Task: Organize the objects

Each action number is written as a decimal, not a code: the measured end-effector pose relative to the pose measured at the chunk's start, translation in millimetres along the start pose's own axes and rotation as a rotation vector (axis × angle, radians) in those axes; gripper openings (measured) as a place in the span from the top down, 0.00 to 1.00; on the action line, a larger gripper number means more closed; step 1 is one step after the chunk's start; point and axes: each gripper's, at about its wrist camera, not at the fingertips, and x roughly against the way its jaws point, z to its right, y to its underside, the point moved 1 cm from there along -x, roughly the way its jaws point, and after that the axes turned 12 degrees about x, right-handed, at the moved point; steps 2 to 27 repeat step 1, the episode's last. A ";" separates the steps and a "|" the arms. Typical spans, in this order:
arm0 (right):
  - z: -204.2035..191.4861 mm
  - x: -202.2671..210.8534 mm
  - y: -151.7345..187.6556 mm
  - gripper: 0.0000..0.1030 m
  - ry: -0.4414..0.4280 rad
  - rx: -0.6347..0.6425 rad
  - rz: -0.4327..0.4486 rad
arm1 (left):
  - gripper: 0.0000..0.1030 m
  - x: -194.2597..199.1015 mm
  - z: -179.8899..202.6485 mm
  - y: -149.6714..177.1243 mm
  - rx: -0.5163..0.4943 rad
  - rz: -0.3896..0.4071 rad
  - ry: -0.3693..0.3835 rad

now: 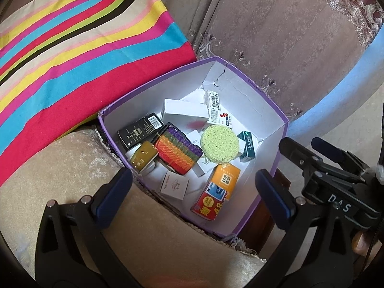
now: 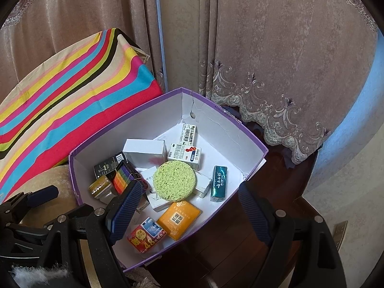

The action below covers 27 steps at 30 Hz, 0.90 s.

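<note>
A purple cardboard box (image 1: 276, 112) (image 2: 254, 141) with white inside holds several small items: a round green sponge (image 1: 219, 143) (image 2: 174, 180), a rainbow-striped pack (image 1: 178, 150) (image 2: 122, 178), an orange box (image 1: 225, 176) (image 2: 180, 219), a red-and-orange box (image 1: 208, 204) (image 2: 146, 236), a teal box (image 1: 247, 147) (image 2: 219, 183), a black box (image 1: 140, 130) and white cartons (image 1: 184, 110) (image 2: 145, 150). My left gripper (image 1: 192, 196) is open and empty above the box's near edge. My right gripper (image 2: 189, 211) is open and empty over the box; it also shows in the left wrist view (image 1: 309, 148).
The box rests on a beige cushion (image 1: 72, 172) and a dark wooden table (image 2: 276, 180). A striped pillow (image 1: 84, 55) (image 2: 72, 91) lies to the left. Brown curtains (image 1: 276, 28) (image 2: 276, 48) hang behind. A blue wall (image 2: 348, 120) is at the right.
</note>
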 end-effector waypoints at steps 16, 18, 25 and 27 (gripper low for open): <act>0.0 -0.3 0.2 0.18 0.002 0.000 -0.001 | 0.00 -0.6 -0.2 0.1 0.001 -0.001 -0.002; 0.0 -0.3 0.2 0.18 0.002 0.000 -0.001 | 0.00 -0.6 -0.2 0.1 0.001 -0.001 -0.002; 0.0 -0.3 0.2 0.18 0.002 0.000 -0.001 | 0.00 -0.6 -0.2 0.1 0.001 -0.001 -0.002; 0.0 -0.3 0.2 0.18 0.002 0.000 -0.001 | 0.00 -0.6 -0.2 0.1 0.001 -0.001 -0.002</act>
